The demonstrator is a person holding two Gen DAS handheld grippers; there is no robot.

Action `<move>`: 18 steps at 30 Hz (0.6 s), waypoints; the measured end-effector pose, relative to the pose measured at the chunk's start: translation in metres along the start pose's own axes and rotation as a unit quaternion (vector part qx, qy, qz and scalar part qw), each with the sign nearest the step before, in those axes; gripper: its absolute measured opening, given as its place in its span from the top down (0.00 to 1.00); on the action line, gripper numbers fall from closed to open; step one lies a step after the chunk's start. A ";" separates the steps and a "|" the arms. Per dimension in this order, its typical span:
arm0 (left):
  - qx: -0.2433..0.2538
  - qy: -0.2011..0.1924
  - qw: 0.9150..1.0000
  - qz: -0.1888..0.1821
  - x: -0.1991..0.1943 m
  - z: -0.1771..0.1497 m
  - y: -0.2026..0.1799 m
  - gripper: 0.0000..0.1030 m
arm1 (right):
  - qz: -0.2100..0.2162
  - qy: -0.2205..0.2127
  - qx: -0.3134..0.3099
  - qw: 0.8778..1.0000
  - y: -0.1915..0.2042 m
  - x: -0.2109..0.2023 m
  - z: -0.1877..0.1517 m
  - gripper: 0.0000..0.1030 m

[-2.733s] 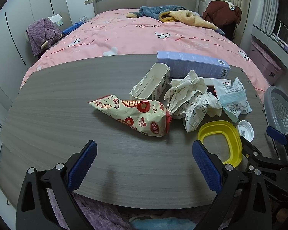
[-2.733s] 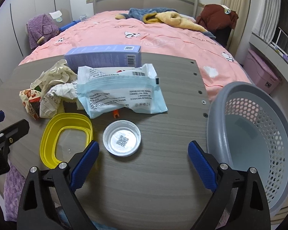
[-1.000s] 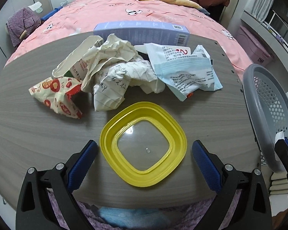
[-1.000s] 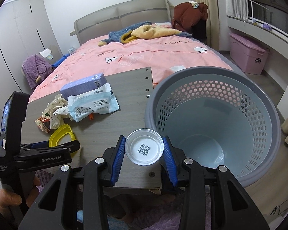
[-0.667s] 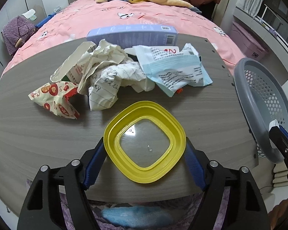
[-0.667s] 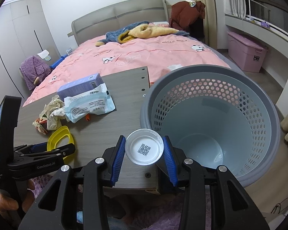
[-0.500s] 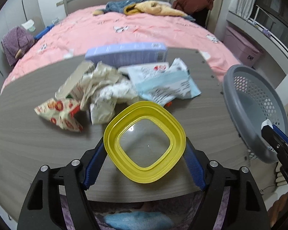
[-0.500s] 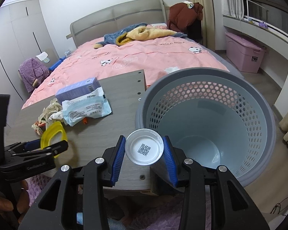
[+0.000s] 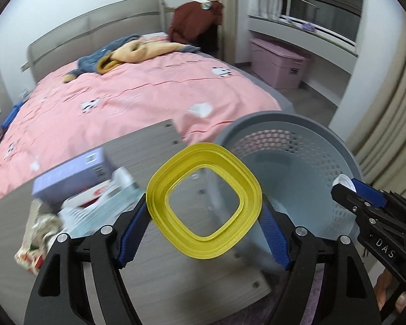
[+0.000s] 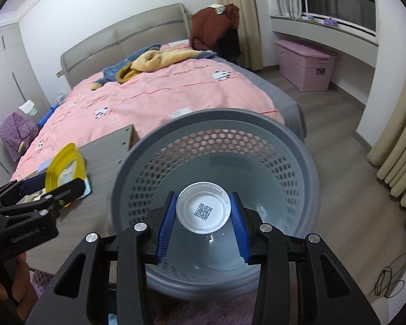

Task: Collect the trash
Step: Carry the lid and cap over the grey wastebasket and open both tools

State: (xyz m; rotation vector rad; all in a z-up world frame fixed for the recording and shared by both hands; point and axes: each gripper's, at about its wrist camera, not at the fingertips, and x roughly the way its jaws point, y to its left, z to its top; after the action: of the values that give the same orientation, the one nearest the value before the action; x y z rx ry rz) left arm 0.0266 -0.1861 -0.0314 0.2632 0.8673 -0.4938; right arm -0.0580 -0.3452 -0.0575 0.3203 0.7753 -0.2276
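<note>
Right gripper [image 10: 203, 212] clamped on a small white round lid [image 10: 202, 208], QR code facing the camera, blue pads pressing its rim on both sides; lid held in the air over the mouth of the grey perforated basket [image 10: 297, 162], which looks empty inside. Left gripper [image 9: 204, 212] has just been closing its jaws and now grips a yellow square lid [image 9: 176, 173] with a clear centre, pads tight against two opposite edges; this lid is lifted off the grey wooden table [image 9: 154, 268] and hangs over the table's corner, at the basket's near rim. Behind it on the table: a lilac box [image 9: 70, 176], a pale blue-and-white packet [image 9: 100, 205], crumpled paper and a printed wrapper [image 9: 31, 254], blurred. A pink bed [image 10: 176, 94] lies beyond the table.
</note>
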 end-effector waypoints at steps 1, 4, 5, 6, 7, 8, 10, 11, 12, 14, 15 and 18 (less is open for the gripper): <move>0.007 0.001 1.000 -0.008 0.004 0.002 -0.006 0.28 | -0.002 0.001 0.001 1.000 -0.003 0.001 0.001 0.62; 0.018 0.010 0.999 -0.028 0.021 0.010 -0.017 0.28 | -0.006 0.003 0.005 1.000 -0.010 0.006 0.006 0.62; 0.019 0.015 0.999 -0.035 0.026 0.012 -0.020 0.28 | -0.008 0.004 0.008 1.000 -0.013 0.008 0.007 0.62; 0.022 0.019 0.999 -0.040 0.031 0.013 -0.023 0.28 | -0.007 0.006 0.010 1.000 -0.014 0.011 0.009 0.62; 0.024 0.021 0.999 -0.042 0.034 0.014 -0.025 0.28 | -0.007 0.008 0.011 1.000 -0.017 0.013 0.010 0.62; 0.025 0.023 0.998 -0.045 0.038 0.015 -0.027 0.28 | -0.008 0.010 0.012 1.000 -0.018 0.015 0.010 0.61; 0.026 0.026 0.998 -0.051 0.044 0.018 -0.029 0.28 | -0.011 0.010 0.012 1.000 -0.019 0.017 0.011 0.61; 0.024 0.028 0.998 -0.055 0.045 0.019 -0.030 0.27 | -0.012 0.010 0.012 1.000 -0.020 0.017 0.011 0.61; 0.021 0.028 0.998 -0.058 0.046 0.019 -0.030 0.27 | -0.012 0.010 0.012 1.000 -0.020 0.017 0.011 0.61; 0.019 0.031 0.998 -0.059 0.049 0.021 -0.031 0.27 | -0.015 0.009 0.014 1.000 -0.024 0.018 0.011 0.60; 0.019 0.031 0.998 -0.059 0.049 0.021 -0.031 0.27 | -0.015 0.009 0.014 1.000 -0.024 0.018 0.011 0.57; 0.018 0.033 0.997 -0.061 0.049 0.021 -0.032 0.26 | -0.017 0.004 0.017 1.000 -0.025 0.016 0.010 0.49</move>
State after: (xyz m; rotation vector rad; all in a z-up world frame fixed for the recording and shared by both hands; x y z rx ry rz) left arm 0.0505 -0.2373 -0.0574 0.2616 0.9435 -0.6164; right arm -0.0485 -0.3736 -0.0668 0.3414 0.7853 -0.2719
